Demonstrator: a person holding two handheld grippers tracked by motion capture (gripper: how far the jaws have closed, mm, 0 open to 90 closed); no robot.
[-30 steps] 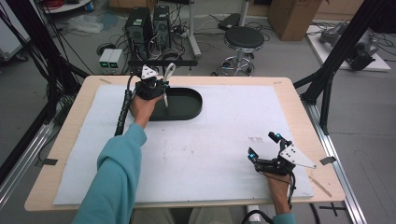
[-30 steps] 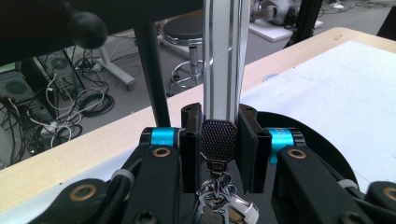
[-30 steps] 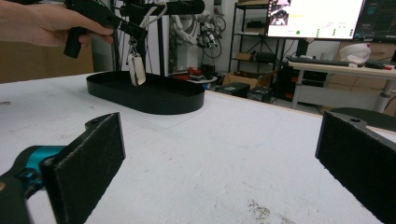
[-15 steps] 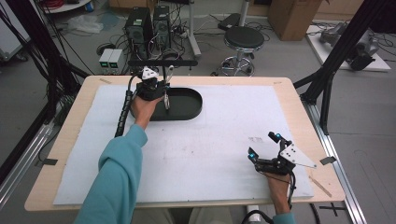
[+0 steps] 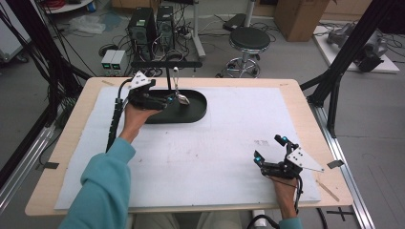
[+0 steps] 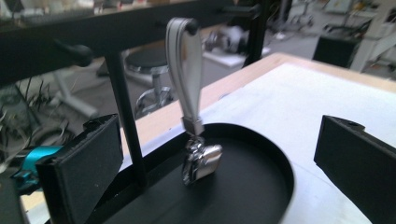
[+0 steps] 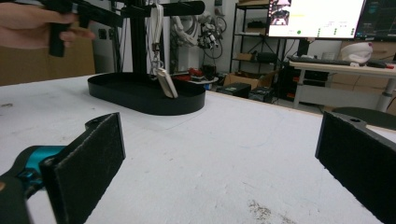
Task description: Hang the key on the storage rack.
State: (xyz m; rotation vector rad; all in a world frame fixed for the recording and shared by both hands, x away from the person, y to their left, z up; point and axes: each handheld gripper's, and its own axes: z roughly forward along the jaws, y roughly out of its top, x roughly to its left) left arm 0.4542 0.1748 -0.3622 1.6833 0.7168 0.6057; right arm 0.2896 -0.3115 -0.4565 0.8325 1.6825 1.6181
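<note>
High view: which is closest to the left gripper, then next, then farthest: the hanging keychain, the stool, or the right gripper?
1. Keychain, hanging just right of the left gripper, over the tray.
2. Stool, on the floor beyond the table.
3. Right gripper, near the table's front right corner.

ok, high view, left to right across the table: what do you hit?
Left gripper → hanging key fob over the black oval tray → bare white mat → right gripper.
</note>
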